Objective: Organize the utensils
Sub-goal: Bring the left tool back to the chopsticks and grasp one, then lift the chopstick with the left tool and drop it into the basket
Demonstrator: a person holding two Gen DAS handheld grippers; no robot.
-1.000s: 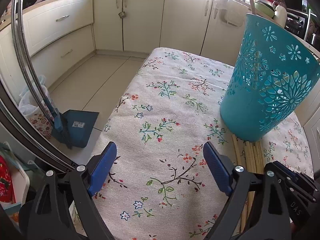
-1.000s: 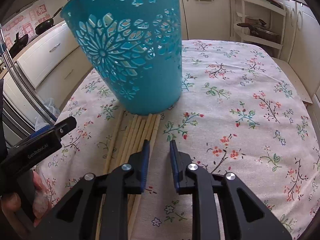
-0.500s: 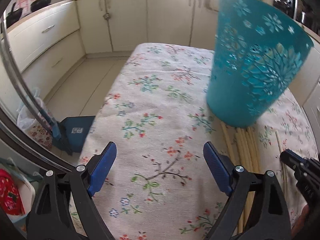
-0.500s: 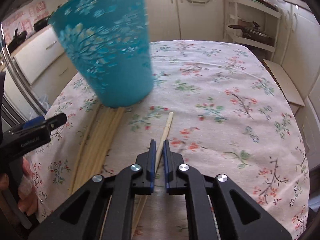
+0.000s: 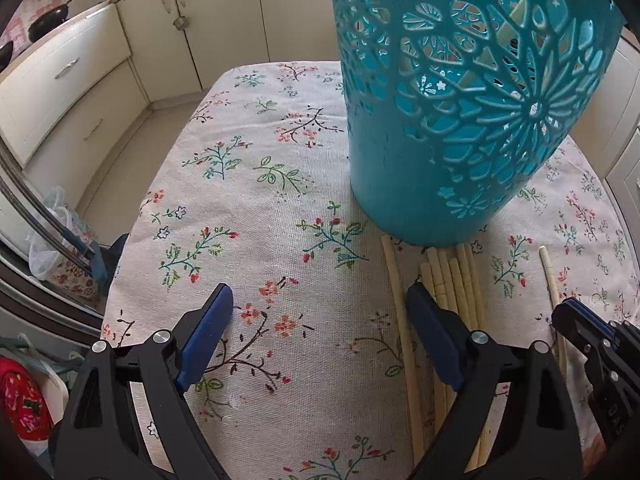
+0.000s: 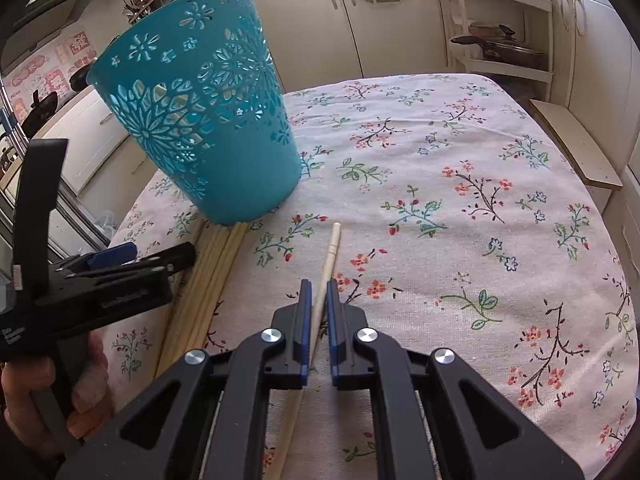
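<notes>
Pinching a single pale chopstick between nearly closed jaws, the right gripper reaches low over the flowered tablecloth; the jaws have just been closing on that stick, which lies on the cloth apart from the others. Off to its left a bundle of chopsticks lies side by side on the surface, their far ends right at the foot of a tall teal basket with cut-out flower patterns, which blocks the way straight ahead. Beside that bundle the left gripper hangs with its jaws wide and nothing between them, one blue pad over the sticks. A hand grips its handle. Cream kitchen cabinets ring the surface, and a frying pan sits on the counter behind.
</notes>
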